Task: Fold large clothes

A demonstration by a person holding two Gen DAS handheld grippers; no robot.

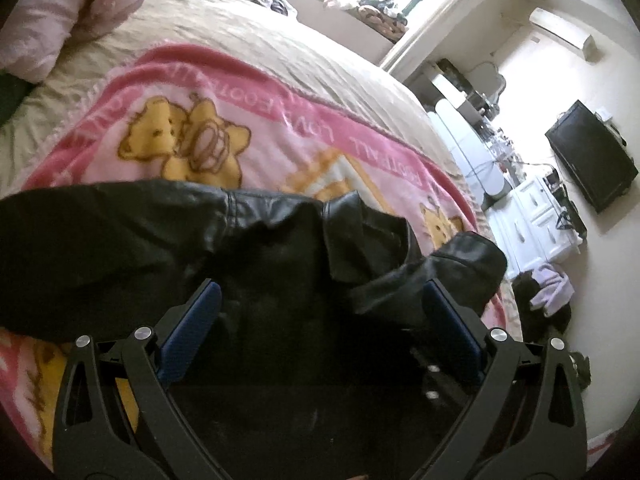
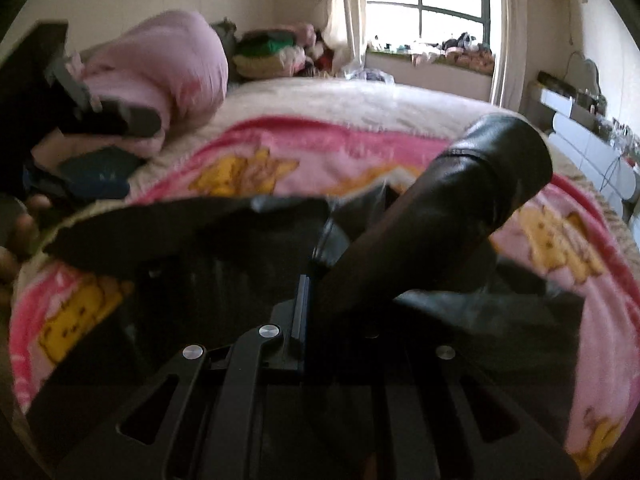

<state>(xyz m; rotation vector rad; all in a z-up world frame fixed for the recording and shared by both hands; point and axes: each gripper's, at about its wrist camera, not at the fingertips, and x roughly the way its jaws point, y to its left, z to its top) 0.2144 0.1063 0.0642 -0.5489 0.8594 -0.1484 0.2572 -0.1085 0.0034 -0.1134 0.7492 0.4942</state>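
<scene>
A black leather jacket [image 1: 256, 240] lies spread on a pink bear-print blanket [image 1: 280, 136] on the bed. My left gripper [image 1: 320, 296] is open just above the jacket's body, its blue pads [image 1: 192, 332] wide apart with nothing between them. My right gripper [image 2: 332, 280] is shut on a jacket sleeve [image 2: 472, 184] and holds it lifted, its cuff end pointing up and away over the blanket [image 2: 320, 152]. The rest of the jacket [image 2: 180, 228] lies flat to the left. The left gripper [image 2: 80, 96] shows at the far left of the right wrist view.
A pink duvet [image 2: 160, 68] is bundled at the bed's head, with stacked clothes [image 2: 272, 52] behind it. The bed's right edge [image 1: 452, 148] drops to white drawers [image 1: 532, 216], a black TV [image 1: 592, 156] and clothes on the floor [image 1: 548, 292].
</scene>
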